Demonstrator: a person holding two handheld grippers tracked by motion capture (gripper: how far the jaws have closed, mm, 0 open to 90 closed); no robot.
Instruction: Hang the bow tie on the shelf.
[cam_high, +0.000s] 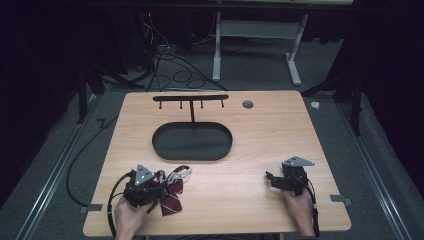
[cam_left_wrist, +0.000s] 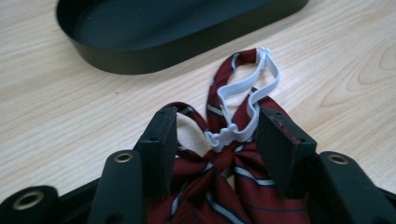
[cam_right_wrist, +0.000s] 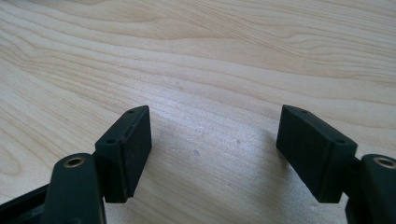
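Note:
A dark red striped clip-on tie (cam_high: 172, 194) with a white plastic neck strap (cam_left_wrist: 247, 93) lies crumpled at the table's front left. My left gripper (cam_high: 160, 186) sits over it, held by a hand. In the left gripper view the left gripper (cam_left_wrist: 217, 135) stands open with the tie's (cam_left_wrist: 233, 186) gathered knot between its jaws, and the strap loop reaches past the fingertips. My right gripper (cam_high: 272, 180) rests at the front right, open, and in its own view the right gripper (cam_right_wrist: 215, 135) has bare wood between its jaws.
A black oval tray (cam_high: 192, 157) sits mid-table, just beyond the tie, its wall (cam_left_wrist: 140, 60) close ahead of the left gripper. A black hook rack (cam_high: 191, 98) rises from the tray's far side. A grey grommet (cam_high: 247, 104) is set in the tabletop behind.

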